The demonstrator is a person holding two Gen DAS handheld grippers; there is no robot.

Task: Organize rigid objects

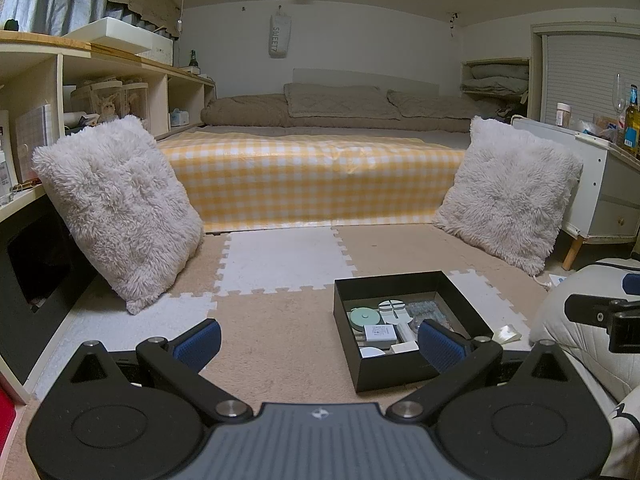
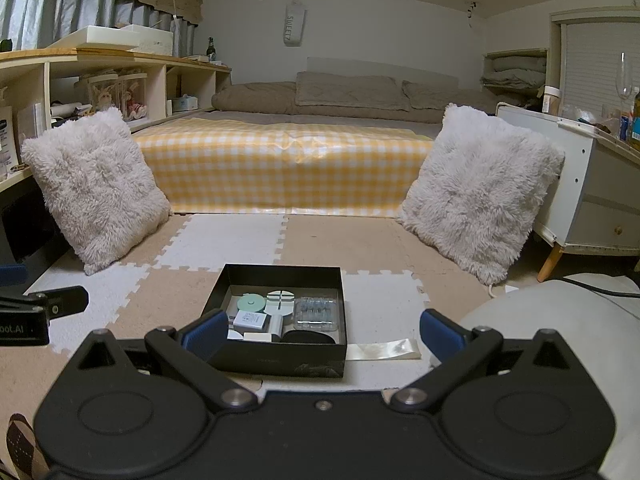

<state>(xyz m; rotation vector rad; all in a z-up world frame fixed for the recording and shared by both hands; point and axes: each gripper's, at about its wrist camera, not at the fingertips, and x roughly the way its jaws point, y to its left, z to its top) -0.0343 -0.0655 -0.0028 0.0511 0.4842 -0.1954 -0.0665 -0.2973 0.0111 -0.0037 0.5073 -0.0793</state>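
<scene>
Black and open-topped, the square cardboard box (image 2: 280,344) of small items sat on the foam floor mat (image 2: 380,304) at twelve o'clock from the empty, spread right gripper (image 2: 322,332); the left gripper (image 1: 318,340), likewise spread, had it at two o'clock.

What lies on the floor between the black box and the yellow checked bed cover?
Only bare foam puzzle mat, white and beige tiles, lies between the black box and the yellow checked bed cover; the right wrist view shows it best.
</scene>
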